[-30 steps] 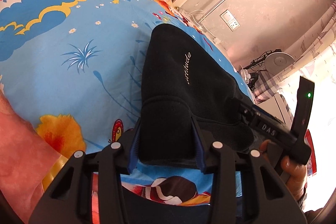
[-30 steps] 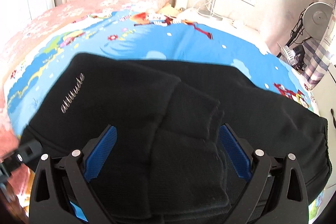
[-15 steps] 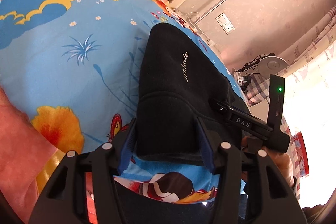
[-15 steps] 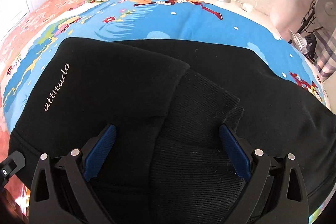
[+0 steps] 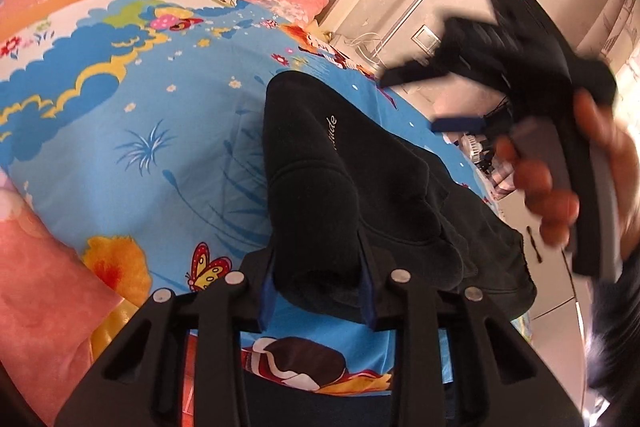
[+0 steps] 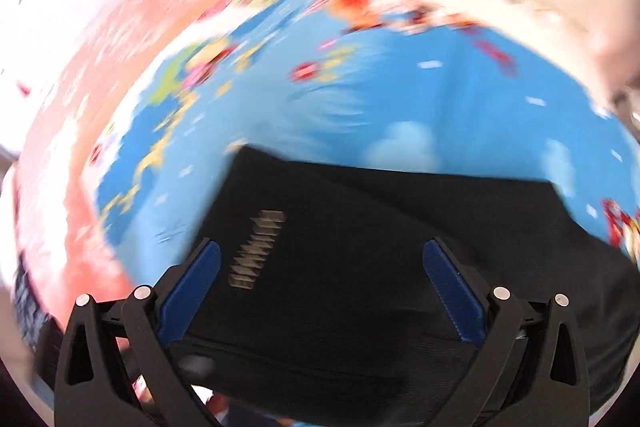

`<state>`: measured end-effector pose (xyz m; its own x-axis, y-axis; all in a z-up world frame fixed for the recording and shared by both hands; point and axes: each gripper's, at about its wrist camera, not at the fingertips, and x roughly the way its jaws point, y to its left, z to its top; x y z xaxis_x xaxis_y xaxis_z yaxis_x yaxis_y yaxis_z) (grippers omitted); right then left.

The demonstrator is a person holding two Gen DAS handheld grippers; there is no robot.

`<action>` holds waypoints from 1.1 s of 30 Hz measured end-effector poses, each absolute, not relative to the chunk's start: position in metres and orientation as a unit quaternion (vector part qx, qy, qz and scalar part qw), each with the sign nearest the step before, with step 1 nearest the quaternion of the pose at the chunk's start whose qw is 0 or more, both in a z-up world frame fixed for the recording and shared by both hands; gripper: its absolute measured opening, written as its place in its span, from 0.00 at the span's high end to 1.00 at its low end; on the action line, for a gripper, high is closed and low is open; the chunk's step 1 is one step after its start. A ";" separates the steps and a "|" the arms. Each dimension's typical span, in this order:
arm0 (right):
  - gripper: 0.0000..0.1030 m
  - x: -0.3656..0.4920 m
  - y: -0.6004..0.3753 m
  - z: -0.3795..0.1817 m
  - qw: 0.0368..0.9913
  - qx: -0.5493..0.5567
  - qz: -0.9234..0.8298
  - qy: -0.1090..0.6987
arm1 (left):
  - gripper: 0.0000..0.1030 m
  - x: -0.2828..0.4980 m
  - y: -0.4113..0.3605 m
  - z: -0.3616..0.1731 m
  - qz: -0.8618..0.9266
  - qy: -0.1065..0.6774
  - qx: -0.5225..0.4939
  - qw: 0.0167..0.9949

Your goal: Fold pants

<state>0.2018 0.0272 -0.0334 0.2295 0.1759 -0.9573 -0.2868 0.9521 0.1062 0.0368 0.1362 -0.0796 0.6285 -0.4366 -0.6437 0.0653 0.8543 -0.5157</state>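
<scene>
Black pants (image 5: 360,183), folded over with a small white script word on top, lie on a bright blue cartoon bedsheet (image 5: 152,131). The left gripper (image 5: 318,291) has just been closing, and its blue pads now pinch a raised fold at the near edge of the pants. The right gripper (image 6: 320,287), held in a person's hand (image 5: 560,187), hovers above the pants with jaws spread wide and nothing gripped; its view is motion-blurred
</scene>
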 end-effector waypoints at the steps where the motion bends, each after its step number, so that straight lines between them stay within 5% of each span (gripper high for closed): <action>1: 0.04 0.207 0.040 -0.040 0.770 -0.063 0.149 0.618 | 0.69 0.037 0.133 -0.077 -0.140 0.406 -0.219 0.876; 10: 0.08 0.211 0.110 -0.085 0.697 -0.203 0.161 0.669 | 0.69 0.035 0.106 -0.050 -0.093 0.423 -0.139 0.890; 18: 0.35 0.189 0.121 -0.094 0.689 -0.309 0.151 0.639 | 0.69 0.036 0.094 -0.043 -0.071 0.428 -0.107 0.894; 33: 0.57 0.196 0.072 -0.015 0.743 -0.176 0.220 0.607 | 0.70 0.038 0.058 0.013 -0.103 0.384 -0.076 0.914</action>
